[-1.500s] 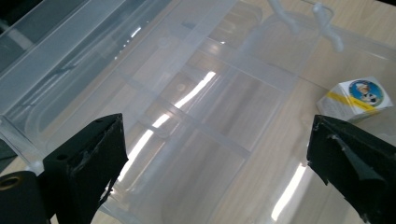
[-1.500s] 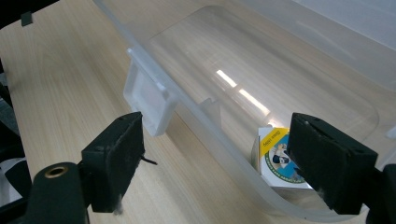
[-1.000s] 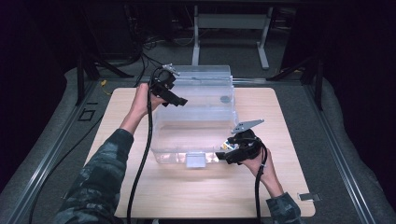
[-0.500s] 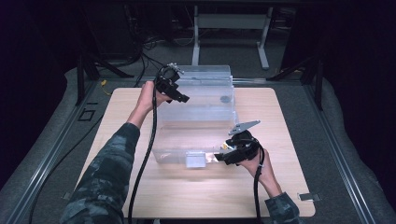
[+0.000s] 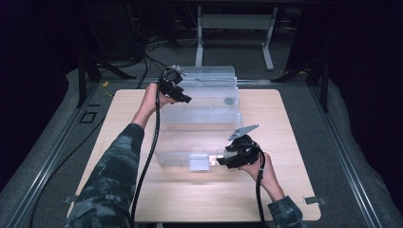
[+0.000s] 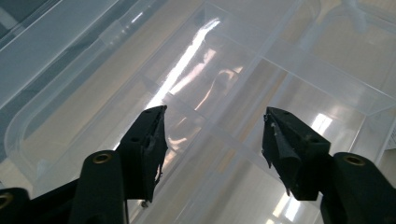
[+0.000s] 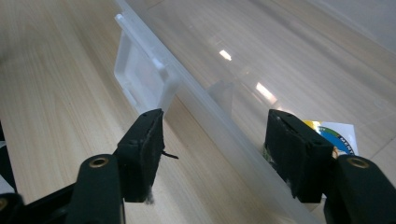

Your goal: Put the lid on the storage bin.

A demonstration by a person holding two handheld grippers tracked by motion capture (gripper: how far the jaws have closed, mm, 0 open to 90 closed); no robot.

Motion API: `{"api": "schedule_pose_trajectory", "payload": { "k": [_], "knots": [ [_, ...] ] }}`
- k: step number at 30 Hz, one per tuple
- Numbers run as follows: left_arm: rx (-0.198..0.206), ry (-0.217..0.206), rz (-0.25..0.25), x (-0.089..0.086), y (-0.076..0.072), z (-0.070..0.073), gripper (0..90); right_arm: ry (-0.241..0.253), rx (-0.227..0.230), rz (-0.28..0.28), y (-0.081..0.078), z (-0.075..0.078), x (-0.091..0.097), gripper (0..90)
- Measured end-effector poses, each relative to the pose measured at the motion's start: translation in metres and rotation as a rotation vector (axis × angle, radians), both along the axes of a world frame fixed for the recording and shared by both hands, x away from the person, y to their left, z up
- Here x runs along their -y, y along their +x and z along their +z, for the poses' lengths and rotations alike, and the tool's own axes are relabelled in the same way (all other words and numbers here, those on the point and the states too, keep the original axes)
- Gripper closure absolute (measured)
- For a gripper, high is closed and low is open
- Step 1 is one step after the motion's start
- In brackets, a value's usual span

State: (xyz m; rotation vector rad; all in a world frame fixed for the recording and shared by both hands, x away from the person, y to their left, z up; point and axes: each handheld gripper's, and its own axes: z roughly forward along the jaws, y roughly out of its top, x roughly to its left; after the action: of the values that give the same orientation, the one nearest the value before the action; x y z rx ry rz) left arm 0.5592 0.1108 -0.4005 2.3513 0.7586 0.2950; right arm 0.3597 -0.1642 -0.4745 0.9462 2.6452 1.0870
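A large clear plastic box [image 5: 204, 118] with a clear lid sits on the wooden table [image 5: 285, 133]. My left gripper [image 5: 183, 99] is at the box's far left corner. In the left gripper view its jaws [image 6: 215, 140] stand apart over the ribbed clear lid [image 6: 233, 60]; they have just been closing and the pads press on nothing. My right gripper [image 5: 221, 161] is at the near edge, right of the white latch [image 5: 199, 162]. Its jaws [image 7: 217, 149] have also been closing and straddle the clear rim [image 7: 219, 126] with gaps on both sides.
A round dark mark [image 5: 229, 100] shows on the box's right side, and a coloured sticker [image 7: 338, 137] lies under the plastic by my right jaw. Bare wood lies left, right and in front of the box. Dark floor, cables and a metal stand surround the table.
The left hand has come in and down onto the box's far left corner. The jaws of both grippers have narrowed. The right hand stays at the near rim.
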Motion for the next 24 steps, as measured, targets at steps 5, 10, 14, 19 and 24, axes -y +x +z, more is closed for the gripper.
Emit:
{"api": "schedule_pose_trajectory", "payload": {
  "k": [5,10,14,19,24],
  "knots": [
    [0.013,0.004,0.006,-0.002,0.001,0.000,49.0,-0.001,0.006,-0.014,0.001,-0.001,0.001,43.8],
    [0.027,0.008,0.030,-0.003,0.002,-0.001,59.0,0.007,0.001,-0.038,0.004,-0.004,0.002,50.2],
    [0.007,0.005,0.030,-0.002,0.005,0.000,61.8,0.033,0.000,-0.044,0.006,-0.008,0.004,55.3],
    [0.000,0.031,0.017,0.001,0.005,0.002,64.1,0.030,0.024,-0.034,0.005,-0.013,-0.001,56.5],
    [0.003,0.041,0.012,0.002,0.005,0.002,65.9,0.045,0.048,-0.038,0.003,-0.014,-0.004,56.1]
  ]
}}
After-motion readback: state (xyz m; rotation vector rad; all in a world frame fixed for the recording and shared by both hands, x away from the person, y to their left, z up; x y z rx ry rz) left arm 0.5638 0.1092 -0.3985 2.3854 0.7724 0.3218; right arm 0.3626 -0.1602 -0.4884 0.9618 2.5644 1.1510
